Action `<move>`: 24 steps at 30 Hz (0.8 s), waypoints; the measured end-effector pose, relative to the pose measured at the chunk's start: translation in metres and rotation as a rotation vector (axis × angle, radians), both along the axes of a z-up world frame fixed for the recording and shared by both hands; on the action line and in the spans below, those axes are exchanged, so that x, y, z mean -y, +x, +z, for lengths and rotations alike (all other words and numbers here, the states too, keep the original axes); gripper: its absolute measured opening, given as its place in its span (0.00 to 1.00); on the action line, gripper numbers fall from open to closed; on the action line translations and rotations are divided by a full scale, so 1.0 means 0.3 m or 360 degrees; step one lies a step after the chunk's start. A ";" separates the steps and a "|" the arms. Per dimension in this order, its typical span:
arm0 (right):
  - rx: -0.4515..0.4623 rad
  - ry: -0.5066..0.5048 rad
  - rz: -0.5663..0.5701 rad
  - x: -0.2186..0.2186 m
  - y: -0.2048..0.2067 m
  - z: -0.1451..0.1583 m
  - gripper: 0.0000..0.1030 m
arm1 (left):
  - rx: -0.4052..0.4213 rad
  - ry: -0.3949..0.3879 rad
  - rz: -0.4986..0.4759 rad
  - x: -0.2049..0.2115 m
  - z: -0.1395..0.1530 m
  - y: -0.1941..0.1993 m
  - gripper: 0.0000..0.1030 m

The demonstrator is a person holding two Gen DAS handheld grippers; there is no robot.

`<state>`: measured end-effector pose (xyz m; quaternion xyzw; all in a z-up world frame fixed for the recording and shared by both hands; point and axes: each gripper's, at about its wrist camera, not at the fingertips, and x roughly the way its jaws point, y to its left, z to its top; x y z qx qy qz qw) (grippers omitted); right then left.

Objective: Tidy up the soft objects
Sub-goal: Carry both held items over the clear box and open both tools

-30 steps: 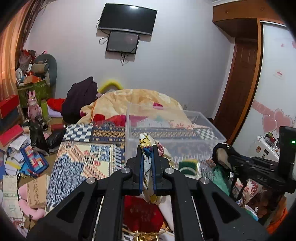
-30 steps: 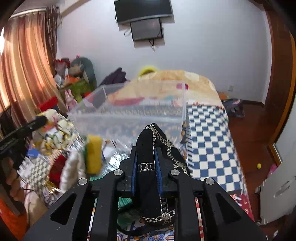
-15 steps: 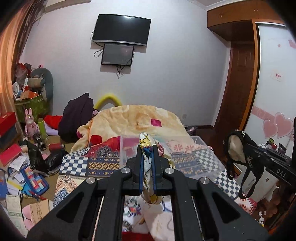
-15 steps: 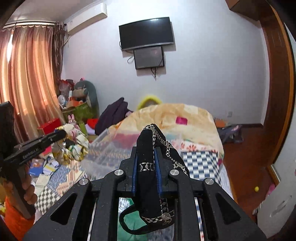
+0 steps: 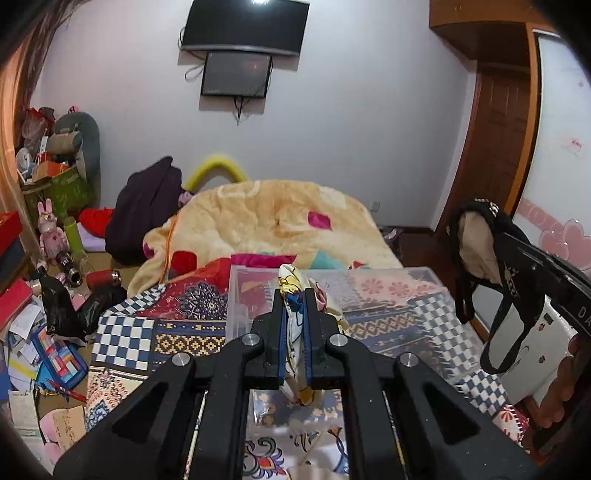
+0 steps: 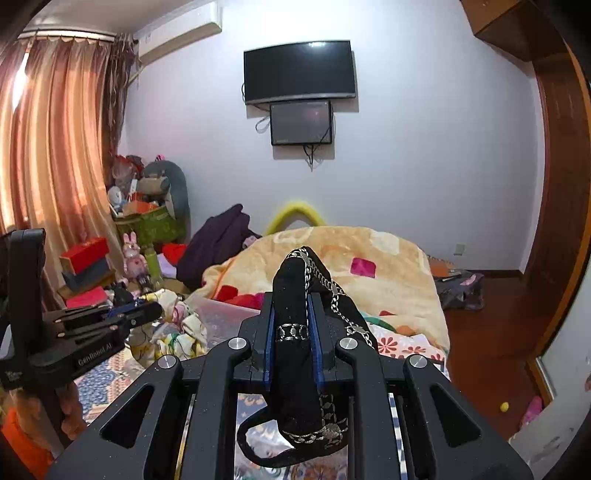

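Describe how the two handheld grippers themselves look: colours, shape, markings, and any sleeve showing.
Both are matte black plastic. The left gripper and right gripper have angular linkage arms with triangular cut-outs, silver round screw heads at the joints, and blue pads lining the jaws. The left one's side carries white lettering, and an orange sleeve shows under the hand gripping it.

A black television is hanging on the white wall above a smaller dark screen. A yellow fleece blanket is lying heaped on the bed, a dark purple garment is slumping beside it, and orange curtains are hanging at the left.
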<state>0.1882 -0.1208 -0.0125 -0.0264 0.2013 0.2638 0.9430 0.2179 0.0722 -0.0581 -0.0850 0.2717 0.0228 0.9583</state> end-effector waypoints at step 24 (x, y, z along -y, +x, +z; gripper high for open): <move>-0.0489 -0.0352 0.0175 -0.116 0.142 -0.200 0.23 | -0.0247 0.0141 -0.0112 0.068 -0.142 0.084 0.39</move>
